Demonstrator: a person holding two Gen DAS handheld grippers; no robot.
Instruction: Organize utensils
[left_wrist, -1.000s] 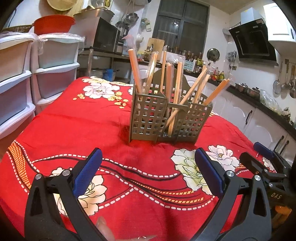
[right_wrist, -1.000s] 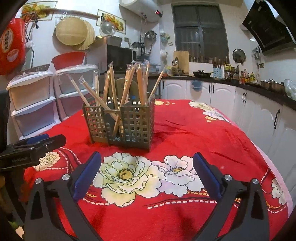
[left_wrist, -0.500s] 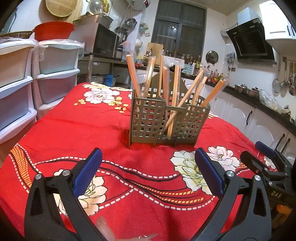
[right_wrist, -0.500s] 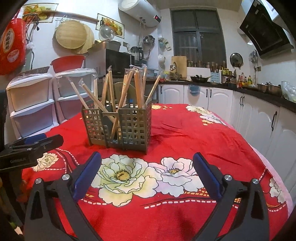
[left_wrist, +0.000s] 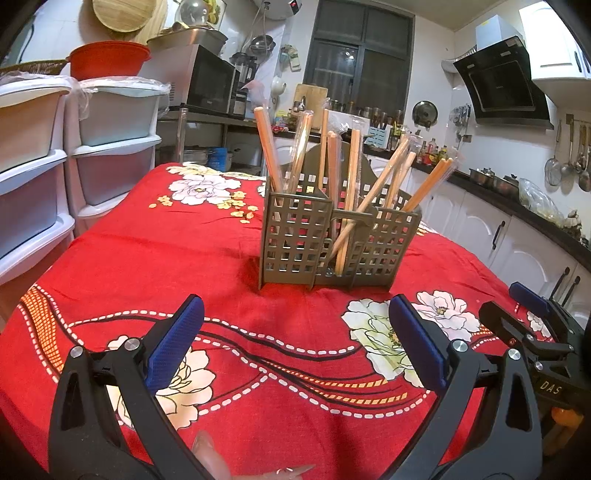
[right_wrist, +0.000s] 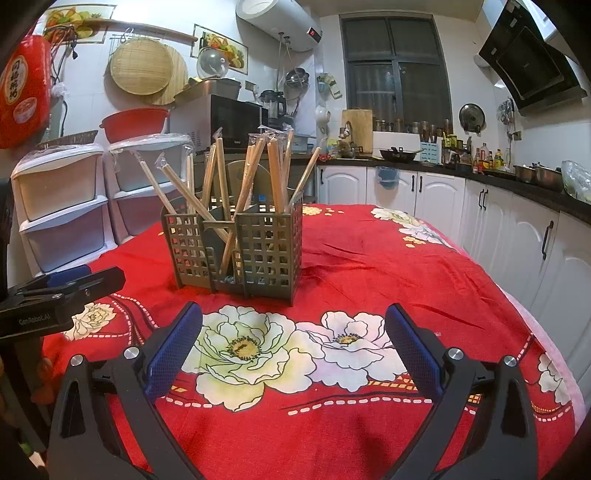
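Note:
A grey lattice utensil holder (left_wrist: 334, 243) stands on the red flowered tablecloth (left_wrist: 147, 258). Several wrapped wooden chopsticks (left_wrist: 351, 192) stand in its compartments, leaning different ways. The holder also shows in the right wrist view (right_wrist: 236, 247) with the chopsticks (right_wrist: 243, 181). My left gripper (left_wrist: 295, 339) is open and empty, short of the holder and low over the cloth. My right gripper (right_wrist: 293, 339) is open and empty, also short of the holder. Each gripper shows at the edge of the other's view.
White plastic drawer units (left_wrist: 55, 158) stand left of the table. A kitchen counter with white cabinets (right_wrist: 480, 221) runs behind and to the right. The table's right edge (right_wrist: 546, 350) drops off close to the cabinets.
Both cameras have tilted up and drawn back slightly, so the holder sits a little lower in view. Both grippers stay open and empty.

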